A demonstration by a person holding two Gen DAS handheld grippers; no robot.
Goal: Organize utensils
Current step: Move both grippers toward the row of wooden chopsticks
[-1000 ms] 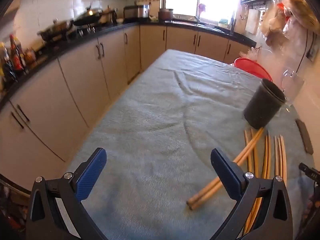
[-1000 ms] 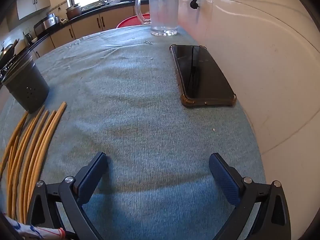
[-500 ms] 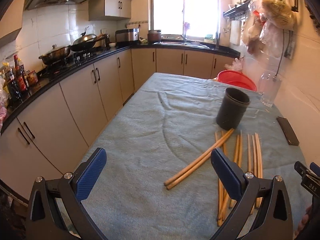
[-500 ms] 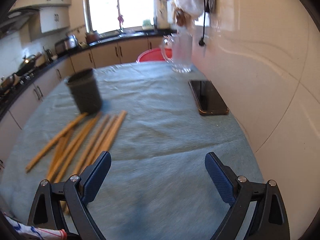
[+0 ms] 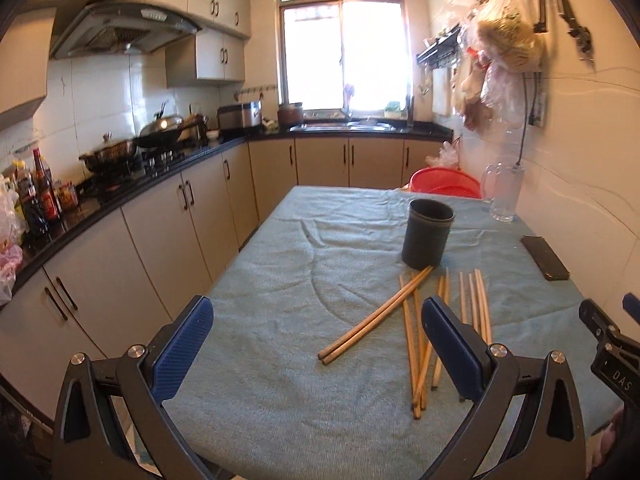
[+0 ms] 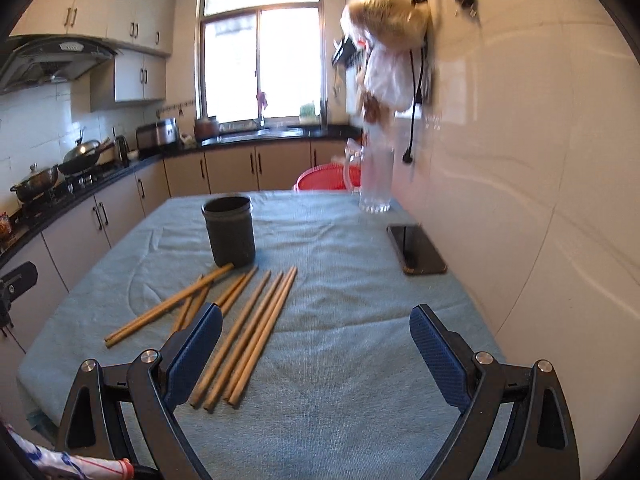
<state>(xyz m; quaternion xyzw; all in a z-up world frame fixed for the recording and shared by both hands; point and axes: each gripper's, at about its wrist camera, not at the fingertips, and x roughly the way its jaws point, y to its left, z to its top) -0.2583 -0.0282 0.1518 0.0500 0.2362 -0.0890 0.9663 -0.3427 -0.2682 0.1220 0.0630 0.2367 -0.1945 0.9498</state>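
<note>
from the left wrist, the left gripper (image 5: 316, 334) hangs above the cloth-covered surface (image 5: 256, 288) with its jaws spread wide and empty, while the wooden chopsticks (image 5: 416, 320) lie loose just in front of the dark cup (image 5: 426, 236), one pair slanting across the others. from the right wrist, the right gripper (image 6: 316, 340) is likewise wide apart holding nothing, the chopsticks (image 6: 248, 320) fanned out beside its left finger, a phone (image 6: 416, 250) lying near the wall.
</note>
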